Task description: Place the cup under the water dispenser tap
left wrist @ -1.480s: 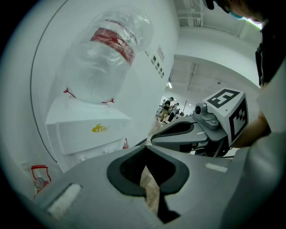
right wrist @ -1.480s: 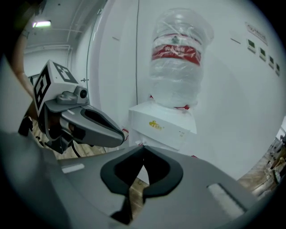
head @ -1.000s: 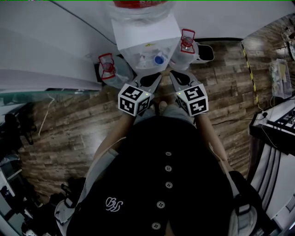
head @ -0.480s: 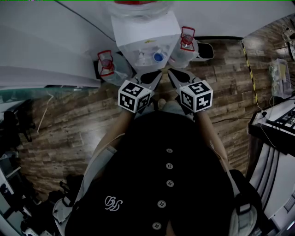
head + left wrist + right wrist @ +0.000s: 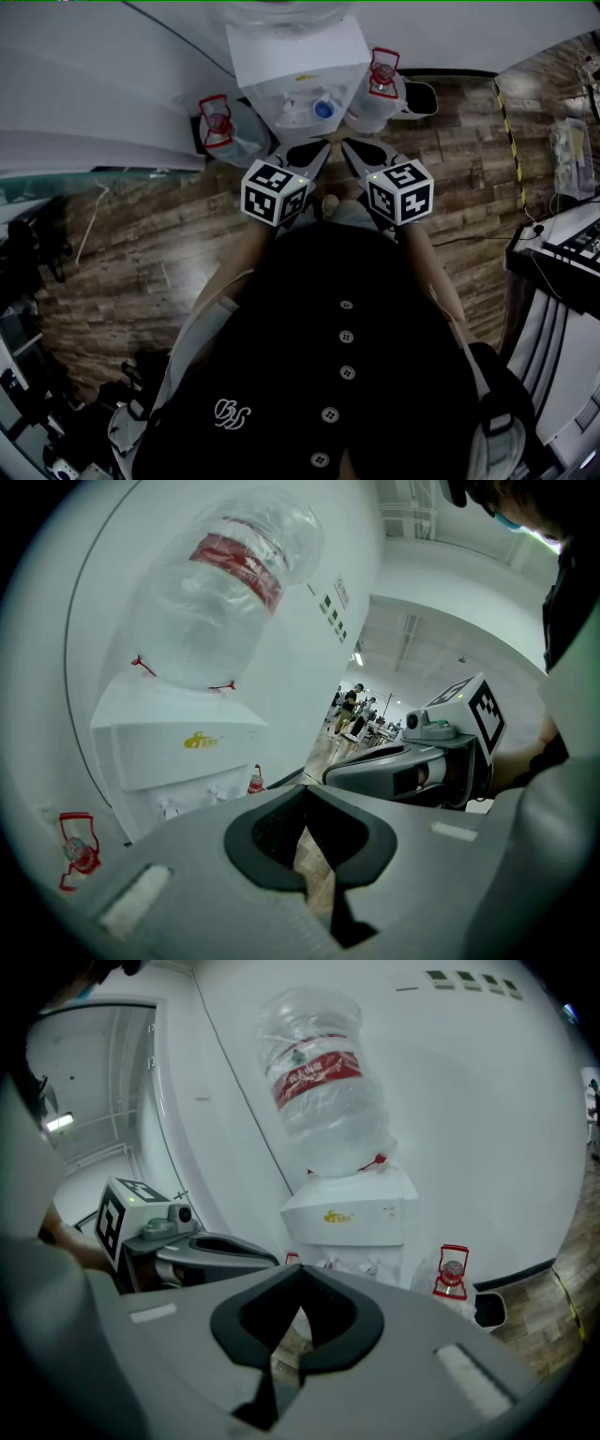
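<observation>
- Only the head view shows both tools together. The left gripper (image 5: 307, 150) and the right gripper (image 5: 354, 150) sit side by side, aimed at the foot of the white water dispenser (image 5: 298, 66). A clear red-handled bottle (image 5: 217, 127) stands on the wooden floor (image 5: 141, 244) at each side of the dispenser.
- Only the gripper views show the dispenser's front. A large upturned water bottle (image 5: 323, 1082) sits on top, and the small taps (image 5: 370, 1265) are below a yellow logo.
- Only the left gripper view shows a distant hall with people (image 5: 352, 705) standing in it.
- Left gripper: the jaws are closed tip to tip with nothing between them. Only floor shows through the gap behind the tips.
- Right gripper: the jaws are likewise fully together and empty.
- The cup cannot be made out in any view, and neither gripper carries it.
</observation>
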`<state>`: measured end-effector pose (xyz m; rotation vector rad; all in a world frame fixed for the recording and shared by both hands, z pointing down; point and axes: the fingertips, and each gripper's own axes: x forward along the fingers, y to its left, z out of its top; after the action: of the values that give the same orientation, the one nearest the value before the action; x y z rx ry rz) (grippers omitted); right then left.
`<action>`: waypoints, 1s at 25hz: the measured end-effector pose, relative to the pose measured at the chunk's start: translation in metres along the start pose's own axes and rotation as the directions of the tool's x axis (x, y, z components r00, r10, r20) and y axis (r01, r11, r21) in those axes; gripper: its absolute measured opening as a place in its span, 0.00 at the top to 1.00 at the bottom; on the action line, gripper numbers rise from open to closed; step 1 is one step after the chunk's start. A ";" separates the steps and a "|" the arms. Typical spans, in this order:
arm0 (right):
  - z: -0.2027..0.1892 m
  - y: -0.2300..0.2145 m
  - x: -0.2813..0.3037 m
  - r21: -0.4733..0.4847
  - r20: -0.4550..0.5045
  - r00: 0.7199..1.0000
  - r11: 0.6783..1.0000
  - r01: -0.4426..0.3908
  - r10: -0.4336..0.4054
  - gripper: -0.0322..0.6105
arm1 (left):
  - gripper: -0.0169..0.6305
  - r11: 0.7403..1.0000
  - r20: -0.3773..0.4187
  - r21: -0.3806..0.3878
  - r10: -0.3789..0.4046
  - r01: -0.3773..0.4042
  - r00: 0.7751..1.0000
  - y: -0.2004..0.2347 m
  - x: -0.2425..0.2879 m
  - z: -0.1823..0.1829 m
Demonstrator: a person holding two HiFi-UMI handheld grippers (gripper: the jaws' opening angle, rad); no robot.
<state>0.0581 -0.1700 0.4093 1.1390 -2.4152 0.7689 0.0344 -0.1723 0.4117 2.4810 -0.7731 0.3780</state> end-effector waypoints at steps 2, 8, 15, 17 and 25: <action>-0.001 0.000 0.000 -0.002 -0.004 1.000 1.000 0.001 -0.001 0.95 | 0.97 1.000 0.000 -0.002 0.002 -0.002 1.000 0.000 -0.001 0.000; -0.004 0.000 -0.001 0.002 -0.009 1.000 1.000 -0.001 0.001 0.95 | 0.97 1.000 -0.007 -0.014 0.010 -0.010 1.000 0.001 -0.001 -0.005; -0.009 0.005 0.000 -0.013 -0.030 0.999 1.000 -0.017 0.017 0.95 | 0.97 1.000 -0.017 -0.017 0.005 -0.005 1.000 -0.004 0.000 -0.007; -0.010 0.005 0.000 -0.016 -0.034 0.999 1.000 -0.019 0.019 0.95 | 0.97 1.000 -0.021 -0.017 0.004 -0.004 1.000 -0.005 0.001 -0.009; -0.013 0.009 -0.001 -0.032 -0.044 0.999 0.999 -0.024 0.022 0.95 | 0.97 1.000 -0.019 -0.021 0.008 -0.008 1.000 -0.008 -0.001 -0.010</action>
<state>0.0532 -0.1564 0.4163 1.0729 -2.3997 0.7510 0.0371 -0.1609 0.4165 2.4525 -0.7757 0.3934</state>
